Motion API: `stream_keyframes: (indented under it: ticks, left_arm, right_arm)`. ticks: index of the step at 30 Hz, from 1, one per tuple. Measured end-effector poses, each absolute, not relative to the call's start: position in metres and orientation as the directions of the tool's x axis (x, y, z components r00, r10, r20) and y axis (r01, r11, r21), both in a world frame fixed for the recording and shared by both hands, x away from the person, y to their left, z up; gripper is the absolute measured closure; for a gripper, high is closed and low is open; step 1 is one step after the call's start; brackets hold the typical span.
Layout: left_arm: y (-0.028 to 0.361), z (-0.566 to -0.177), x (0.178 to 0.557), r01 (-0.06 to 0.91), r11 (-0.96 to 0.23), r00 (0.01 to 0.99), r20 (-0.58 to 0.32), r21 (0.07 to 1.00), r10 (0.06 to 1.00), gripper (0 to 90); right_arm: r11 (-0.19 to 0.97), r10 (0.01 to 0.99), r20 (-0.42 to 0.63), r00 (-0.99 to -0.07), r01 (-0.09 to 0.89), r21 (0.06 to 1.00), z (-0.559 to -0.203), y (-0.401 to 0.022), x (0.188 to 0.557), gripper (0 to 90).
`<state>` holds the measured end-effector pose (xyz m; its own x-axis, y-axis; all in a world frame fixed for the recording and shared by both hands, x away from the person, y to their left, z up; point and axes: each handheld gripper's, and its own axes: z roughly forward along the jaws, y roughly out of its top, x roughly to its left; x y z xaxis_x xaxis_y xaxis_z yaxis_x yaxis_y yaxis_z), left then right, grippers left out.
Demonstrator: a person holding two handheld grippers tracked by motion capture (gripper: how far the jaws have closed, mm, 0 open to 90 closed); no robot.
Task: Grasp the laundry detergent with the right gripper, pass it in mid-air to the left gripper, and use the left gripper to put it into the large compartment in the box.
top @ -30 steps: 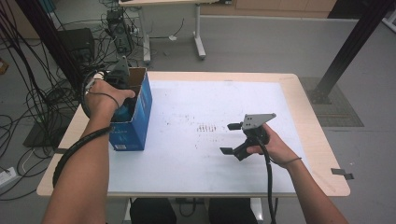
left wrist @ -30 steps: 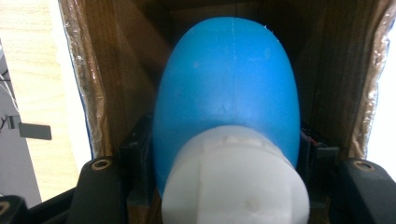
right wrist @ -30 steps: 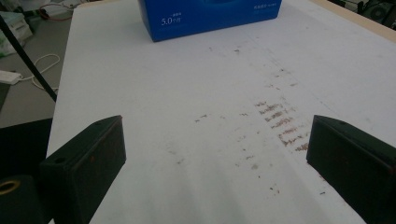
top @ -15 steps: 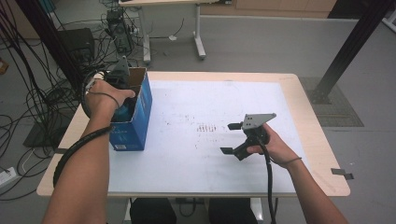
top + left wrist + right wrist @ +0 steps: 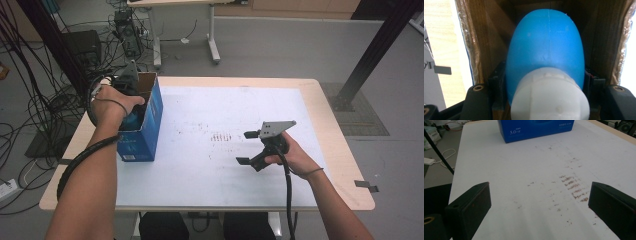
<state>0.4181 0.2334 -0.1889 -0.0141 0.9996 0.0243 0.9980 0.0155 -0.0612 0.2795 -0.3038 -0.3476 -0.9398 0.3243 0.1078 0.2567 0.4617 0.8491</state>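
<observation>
From the high view, your left gripper (image 5: 131, 95) is sunk into the open top of the blue box (image 5: 145, 131), which stands upright near the left edge of the table (image 5: 330, 165). A bit of blue bottle (image 5: 134, 120) shows inside the box, just below your left hand (image 5: 114, 102). That hand is curled over the gripper body from above, with the forearm running straight up from the bottom edge and a black cable looped beside the wrist. Your right gripper (image 5: 246, 148) hangs over the white mat (image 5: 210, 110), well apart from the box, jaws pointing left toward it and spread wide with nothing between them. Your right hand (image 5: 292, 155) wraps the handle from behind, the grey three-cornered plate sitting on top

In the left gripper view, the bottle (image 5: 546, 57) is smooth, matte blue with a rounded shoulder and a faint mould seam down its middle; a chunky white cap (image 5: 549, 97) sits nearest the camera. It lies down inside the box, brown cardboard walls (image 5: 489, 40) close on both sides. The two black jaws press against the bottle's flanks just behind the cap, so you have it clamped

In the right gripper view, the two jaws stand far apart at the bottom corners, holding nothing. Between them lies the bare mat with reddish-brown smudges (image 5: 572, 186), and the box's blue printed side (image 5: 536, 128) sits at the far end
</observation>
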Motion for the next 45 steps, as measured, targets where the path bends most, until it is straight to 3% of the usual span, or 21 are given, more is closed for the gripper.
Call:
stream_keyframes:
  ticks: [45]
  left_arm:
    - [0.2384, -0.1851, 0.4191, 0.998, 0.036, -0.035, 0.016, -0.054, 0.999, 35.7]
  right_arm:
    - [0.463, 0.317, 0.118, -0.941, 0.262, 0.847, -0.3516, -0.3026, 0.2826, 4.3]
